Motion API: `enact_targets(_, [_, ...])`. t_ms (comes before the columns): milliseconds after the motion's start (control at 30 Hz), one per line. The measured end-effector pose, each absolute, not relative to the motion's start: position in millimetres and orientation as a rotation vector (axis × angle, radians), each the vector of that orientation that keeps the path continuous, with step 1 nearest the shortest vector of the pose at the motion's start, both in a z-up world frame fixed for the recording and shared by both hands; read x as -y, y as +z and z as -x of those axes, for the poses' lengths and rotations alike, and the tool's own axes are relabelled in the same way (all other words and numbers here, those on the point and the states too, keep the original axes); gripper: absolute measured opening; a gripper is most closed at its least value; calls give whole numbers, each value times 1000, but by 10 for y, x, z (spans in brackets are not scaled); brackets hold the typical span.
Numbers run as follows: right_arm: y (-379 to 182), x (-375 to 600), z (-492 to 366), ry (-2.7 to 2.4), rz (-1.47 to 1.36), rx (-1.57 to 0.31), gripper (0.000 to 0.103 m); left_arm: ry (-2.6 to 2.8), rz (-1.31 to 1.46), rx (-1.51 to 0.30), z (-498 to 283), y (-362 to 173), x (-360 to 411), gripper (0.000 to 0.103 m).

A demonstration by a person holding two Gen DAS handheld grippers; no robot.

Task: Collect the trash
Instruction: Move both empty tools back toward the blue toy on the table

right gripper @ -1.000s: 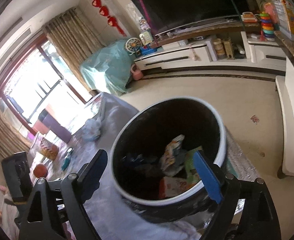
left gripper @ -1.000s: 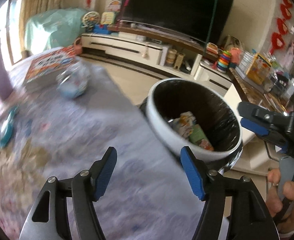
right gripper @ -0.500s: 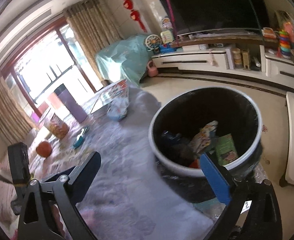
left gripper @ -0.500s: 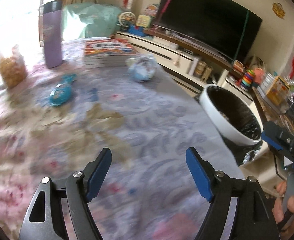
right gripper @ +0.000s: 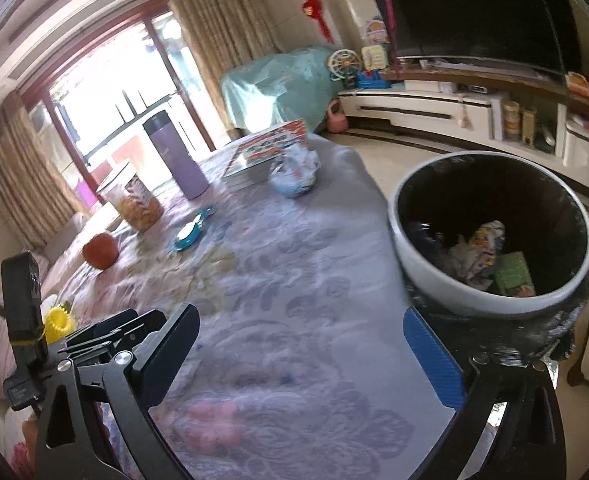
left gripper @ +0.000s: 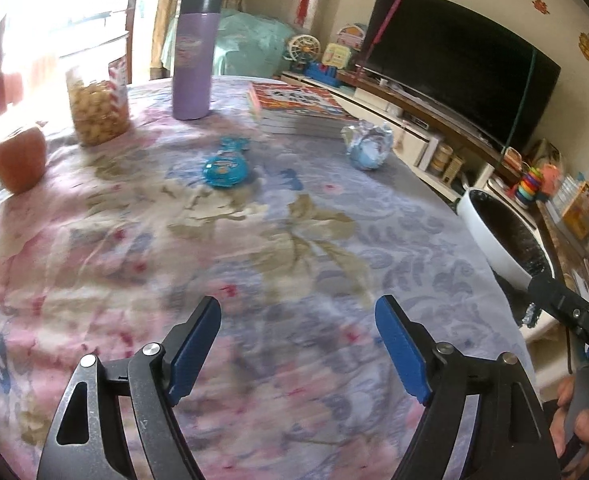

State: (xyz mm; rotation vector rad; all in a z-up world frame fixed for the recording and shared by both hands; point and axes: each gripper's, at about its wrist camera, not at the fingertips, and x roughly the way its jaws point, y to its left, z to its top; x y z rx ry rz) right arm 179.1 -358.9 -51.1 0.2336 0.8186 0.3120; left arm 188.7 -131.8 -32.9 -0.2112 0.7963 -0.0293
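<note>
Step in hand, by judgement: reach for remaining trash, blue wrapper [left gripper: 225, 167] and crumpled wrapper [left gripper: 368, 146] far across tablecloth [left gripper: 294, 240], bin [right gripper: 490, 236] beside; left gripper [left gripper: 298, 350] and right gripper [right gripper: 314, 354] opening, empty; needed next, advance and straddle.

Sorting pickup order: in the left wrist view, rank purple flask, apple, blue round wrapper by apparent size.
1. purple flask
2. apple
3. blue round wrapper
The apple and the wrapper look close, and distances from the camera differ, so that order is unsure.

Blue wrapper [left gripper: 225, 167], crumpled wrapper [left gripper: 368, 147] on tablecloth; bin [right gripper: 490, 236] part-filled.
</note>
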Motion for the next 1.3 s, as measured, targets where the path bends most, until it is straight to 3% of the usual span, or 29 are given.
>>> enact_targets(633, [-639, 3178, -2077, 347, -171, -837, 102, 29, 235, -820, -2139, -428, 969, 79])
enact_targets(1300, [-814, 2943, -2842, 384, -155, -882, 102, 61, 206, -850, -2985, -540, 810, 79])
